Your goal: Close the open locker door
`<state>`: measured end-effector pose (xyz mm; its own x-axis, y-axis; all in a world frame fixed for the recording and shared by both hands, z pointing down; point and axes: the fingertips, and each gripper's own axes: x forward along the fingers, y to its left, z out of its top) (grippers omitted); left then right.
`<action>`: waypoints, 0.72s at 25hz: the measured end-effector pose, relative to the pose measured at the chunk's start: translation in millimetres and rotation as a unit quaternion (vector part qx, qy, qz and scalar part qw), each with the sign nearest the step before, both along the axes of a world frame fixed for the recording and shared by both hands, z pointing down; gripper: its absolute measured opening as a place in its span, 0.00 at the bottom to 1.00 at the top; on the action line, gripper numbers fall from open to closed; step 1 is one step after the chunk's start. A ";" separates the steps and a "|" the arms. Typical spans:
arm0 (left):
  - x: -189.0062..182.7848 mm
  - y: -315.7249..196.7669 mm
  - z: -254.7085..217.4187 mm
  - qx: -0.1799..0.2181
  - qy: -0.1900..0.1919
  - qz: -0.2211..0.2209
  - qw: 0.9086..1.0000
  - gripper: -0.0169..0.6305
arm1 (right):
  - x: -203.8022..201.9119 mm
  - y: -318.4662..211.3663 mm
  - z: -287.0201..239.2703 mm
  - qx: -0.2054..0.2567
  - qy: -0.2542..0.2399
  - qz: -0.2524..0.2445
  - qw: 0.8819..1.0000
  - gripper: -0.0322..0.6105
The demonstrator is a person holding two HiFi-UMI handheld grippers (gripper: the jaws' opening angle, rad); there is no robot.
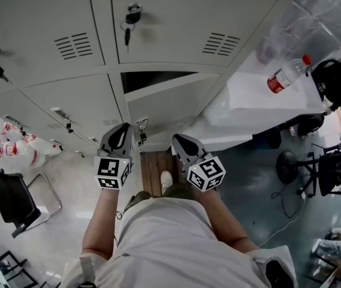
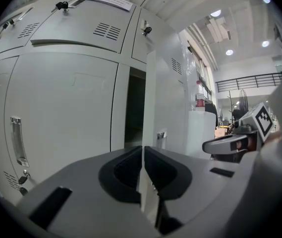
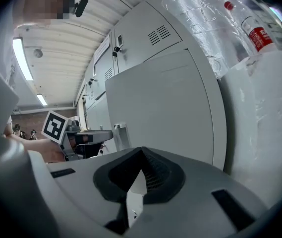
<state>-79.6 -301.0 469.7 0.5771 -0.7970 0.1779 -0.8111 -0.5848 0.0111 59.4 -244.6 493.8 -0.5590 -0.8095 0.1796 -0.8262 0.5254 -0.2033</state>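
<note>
The open locker door in the lower row stands ajar, with a dark gap behind its top edge. My left gripper and right gripper point at it side by side, both shut and empty. In the left gripper view the left gripper faces the door's edge and the dark opening, with the handle just past the tips. In the right gripper view the right gripper faces the door's outer face, close to its handle. Whether either gripper touches the door I cannot tell.
Closed grey lockers surround the open one; keys hang in the lock above. To the right a white cabinet carries a red-labelled bottle. A black chair stands at left, an office chair at right. A wooden board lies underfoot.
</note>
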 end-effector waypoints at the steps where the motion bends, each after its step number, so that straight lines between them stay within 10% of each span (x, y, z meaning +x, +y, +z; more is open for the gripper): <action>1: -0.8 -3.6 -0.3 0.000 0.000 -0.004 1.000 0.05 | -0.2 -3.9 0.2 0.000 0.000 -0.003 1.000 0.07; 18: -9.1 -22.9 0.8 -0.012 -0.003 -0.038 0.999 0.05 | -5.6 -47.0 -1.7 0.002 0.001 -0.051 0.999 0.07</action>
